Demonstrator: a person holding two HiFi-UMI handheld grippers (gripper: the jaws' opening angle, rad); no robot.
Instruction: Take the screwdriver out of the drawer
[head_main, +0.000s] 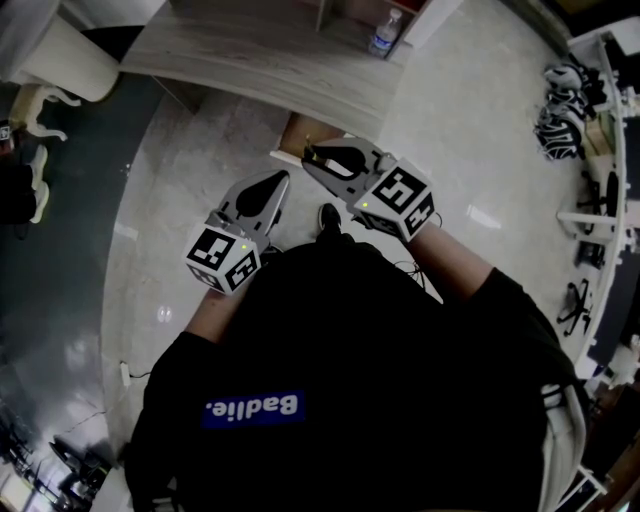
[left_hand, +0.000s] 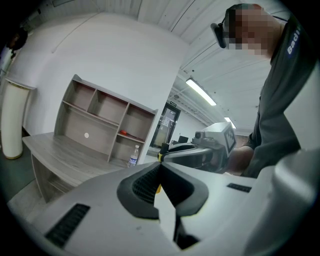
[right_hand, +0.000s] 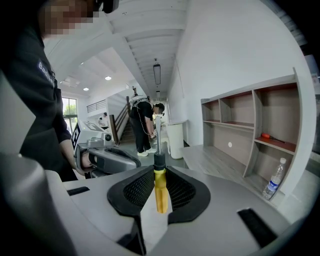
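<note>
Screwdriver (right_hand: 160, 187) is clamped by its yellow handle in the closed right gripper (right_hand: 160, 171), shaft pointing straight out along the jaws, held in the air short of the desk (head_main: 250, 60); left gripper (left_hand: 161, 166), jaws together and empty, hangs just beside.

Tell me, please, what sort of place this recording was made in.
Probably an open-plan office or workshop, indoors: a pale wooden desk backed by cubby shelves, a polished floor, and strip lights along the ceiling.
</note>
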